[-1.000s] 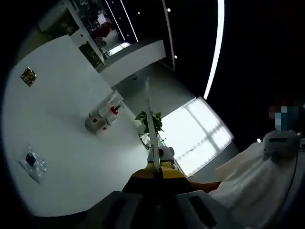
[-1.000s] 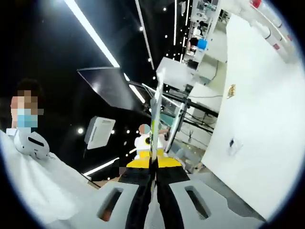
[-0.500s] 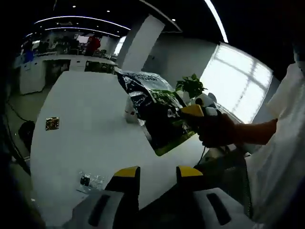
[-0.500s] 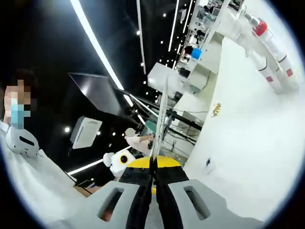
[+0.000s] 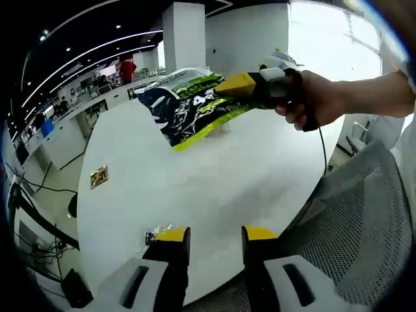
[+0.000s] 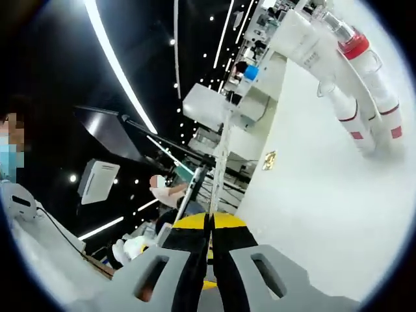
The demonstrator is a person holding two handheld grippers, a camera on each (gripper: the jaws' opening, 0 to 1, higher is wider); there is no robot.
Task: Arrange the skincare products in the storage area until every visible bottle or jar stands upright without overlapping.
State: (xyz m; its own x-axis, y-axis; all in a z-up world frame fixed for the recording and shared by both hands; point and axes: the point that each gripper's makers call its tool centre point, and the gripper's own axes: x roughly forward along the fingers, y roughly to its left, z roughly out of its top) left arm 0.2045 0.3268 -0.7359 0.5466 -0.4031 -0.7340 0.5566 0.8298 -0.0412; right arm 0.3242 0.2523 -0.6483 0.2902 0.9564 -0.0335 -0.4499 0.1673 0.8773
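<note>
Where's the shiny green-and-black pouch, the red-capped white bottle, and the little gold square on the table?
Pouch [image 5: 185, 107], left gripper view, middle of its printed face.
Red-capped bottle [image 6: 372, 68], right gripper view, its white body.
Gold square [image 5: 99, 176], left gripper view, its centre.

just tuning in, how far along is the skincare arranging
Nothing looks arranged yet. In hand: the right tool is shut on a green and black pouch, held above the white table. The left tool is open. Left to do: the bottles in the right gripper view have not been touched; whether they stand upright cannot be told.
</note>
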